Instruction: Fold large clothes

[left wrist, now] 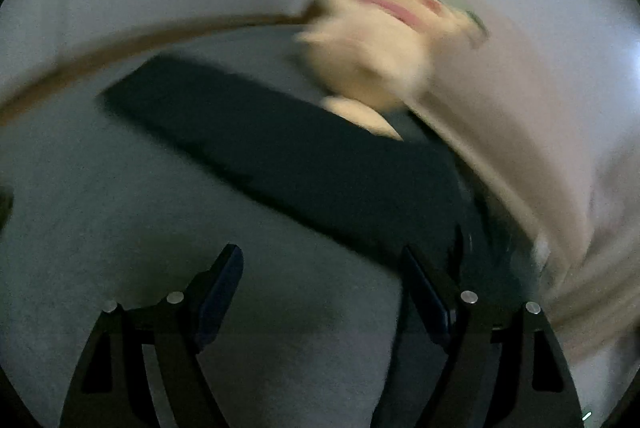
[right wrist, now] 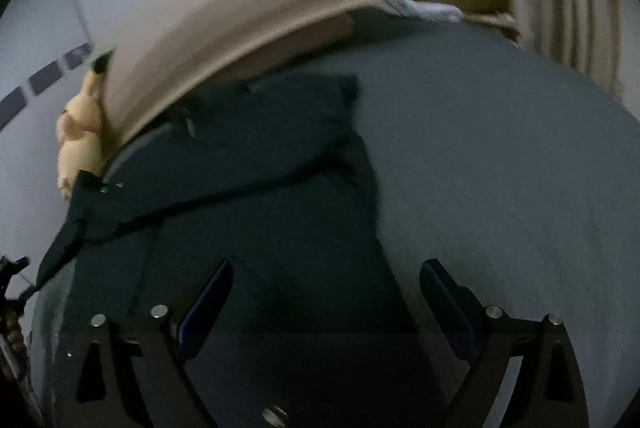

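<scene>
My left gripper (left wrist: pixel 322 288) is wide open, empty, w/ the dark garment (left wrist: pixel 280 148) at 12 o'clock on the grey bed (left wrist: pixel 120 220), plush (left wrist: pixel 372 52) beyond. Right gripper (right wrist: pixel 326 302) also wide open, empty, above the garment (right wrist: pixel 248 196). Both views blurred.

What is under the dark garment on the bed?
The dark garment lies spread on a grey bed sheet, which shows all around it. Whatever sits directly beneath the fabric is covered. A plush toy sits at its edge.
</scene>
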`<state>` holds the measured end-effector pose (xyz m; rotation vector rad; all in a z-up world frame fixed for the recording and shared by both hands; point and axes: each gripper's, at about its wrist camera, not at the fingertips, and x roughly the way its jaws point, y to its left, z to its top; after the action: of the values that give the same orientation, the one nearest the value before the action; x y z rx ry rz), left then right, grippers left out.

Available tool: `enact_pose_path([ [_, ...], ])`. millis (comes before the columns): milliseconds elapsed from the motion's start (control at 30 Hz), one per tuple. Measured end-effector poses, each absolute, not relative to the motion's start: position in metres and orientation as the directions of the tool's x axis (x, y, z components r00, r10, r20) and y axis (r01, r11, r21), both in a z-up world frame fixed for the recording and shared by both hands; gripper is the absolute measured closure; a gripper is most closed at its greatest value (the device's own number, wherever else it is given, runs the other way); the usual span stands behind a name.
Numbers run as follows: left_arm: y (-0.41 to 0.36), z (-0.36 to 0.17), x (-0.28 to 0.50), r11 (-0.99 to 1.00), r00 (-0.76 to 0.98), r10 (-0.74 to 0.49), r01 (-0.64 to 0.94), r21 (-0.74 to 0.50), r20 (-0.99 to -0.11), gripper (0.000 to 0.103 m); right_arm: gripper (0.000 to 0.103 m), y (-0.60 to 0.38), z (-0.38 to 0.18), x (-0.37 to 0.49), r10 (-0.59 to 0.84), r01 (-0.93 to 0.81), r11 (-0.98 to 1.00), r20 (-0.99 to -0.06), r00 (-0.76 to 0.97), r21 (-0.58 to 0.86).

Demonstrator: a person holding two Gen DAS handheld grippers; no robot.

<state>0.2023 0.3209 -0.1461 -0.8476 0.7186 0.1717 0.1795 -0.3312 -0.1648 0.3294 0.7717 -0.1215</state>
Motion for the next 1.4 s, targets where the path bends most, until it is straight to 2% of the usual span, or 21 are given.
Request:
enact_pose_path([
  [67, 0.365, -0.158, 0.194, 0.514, 0.786, -0.146, -0.458, -0.726, -0.600, 0.022, 0.007, -0.332, -0.169, 0.172, -0.002, 0.236, 0.943, -0.705, 0.709, 0.235],
  [200, 0.426, -0.174, 0.195, 0.314, 0.828, -0.139, -0.483, -0.817, -0.543, 0.022, 0.007, -0.327, -0.170, 0.169, -0.024, 0.236, 0.950, -0.710, 0.704, 0.202],
  [367, 0.459, -0.196, 0.217, 0.231, 0.817, -0.122, -0.529, -0.817, -0.564, 0.022, 0.007, -0.328, -0.183, 0.165, -0.025, 0.249, 0.949, -0.736, 0.676, 0.196],
  [500, 0.466, -0.206, 0.234, 0.259, 0.806, -0.108, -0.542, -0.800, -0.582, 0.024, 0.004, -0.330, -0.193, 0.169, -0.018, 0.256, 0.945, -0.750, 0.662, 0.202],
  [567, 0.463, -0.205, 0.242, 0.292, 0.780, -0.087, -0.575, -0.764, -0.620, 0.042, 0.002, -0.326, -0.195, 0.172, -0.026, 0.248, 0.951, -0.753, 0.658, 0.184],
  [600, 0.465, -0.208, 0.244, 0.300, 0.762, -0.085, -0.594, -0.746, -0.642, 0.064, 0.000, -0.326, -0.196, 0.173, -0.026, 0.246, 0.952, -0.754, 0.656, 0.181],
  [633, 0.468, -0.211, 0.247, 0.309, 0.738, -0.081, -0.621, -0.720, -0.670, 0.079, 0.000, -0.325, -0.196, 0.173, -0.027, 0.245, 0.953, -0.756, 0.654, 0.178],
  [733, 0.470, -0.212, 0.251, 0.327, 0.727, -0.089, -0.624, -0.709, -0.681, 0.085, 0.000, -0.325, -0.196, 0.173, -0.025, 0.245, 0.952, -0.756, 0.654, 0.181],
  [867, 0.463, -0.189, 0.246, 0.423, 0.710, -0.038, -0.626, -0.655, -0.703, 0.089, 0.000, -0.325, -0.196, 0.172, -0.020, 0.245, 0.951, -0.755, 0.655, 0.187],
  [967, 0.448, -0.157, 0.244, 0.528, 0.703, 0.046, -0.620, -0.580, -0.710, 0.090, 0.000, -0.325, -0.197, 0.169, -0.014, 0.244, 0.950, -0.752, 0.660, 0.196],
  [1133, 0.404, -0.089, 0.238, 0.695, 0.755, 0.145, -0.538, -0.477, -0.640, 0.091, 0.000, -0.325, -0.198, 0.168, -0.003, 0.242, 0.947, -0.745, 0.667, 0.213],
  [1233, 0.350, -0.036, 0.249, 0.799, 0.815, 0.141, -0.429, -0.421, -0.562, 0.091, 0.000, -0.327, -0.199, 0.167, 0.007, 0.239, 0.944, -0.740, 0.673, 0.226],
  [1400, 0.243, 0.032, 0.254, 0.906, 0.887, 0.013, -0.205, -0.369, -0.462, 0.091, 0.000, -0.327, -0.198, 0.166, 0.016, 0.238, 0.941, -0.734, 0.679, 0.240],
])
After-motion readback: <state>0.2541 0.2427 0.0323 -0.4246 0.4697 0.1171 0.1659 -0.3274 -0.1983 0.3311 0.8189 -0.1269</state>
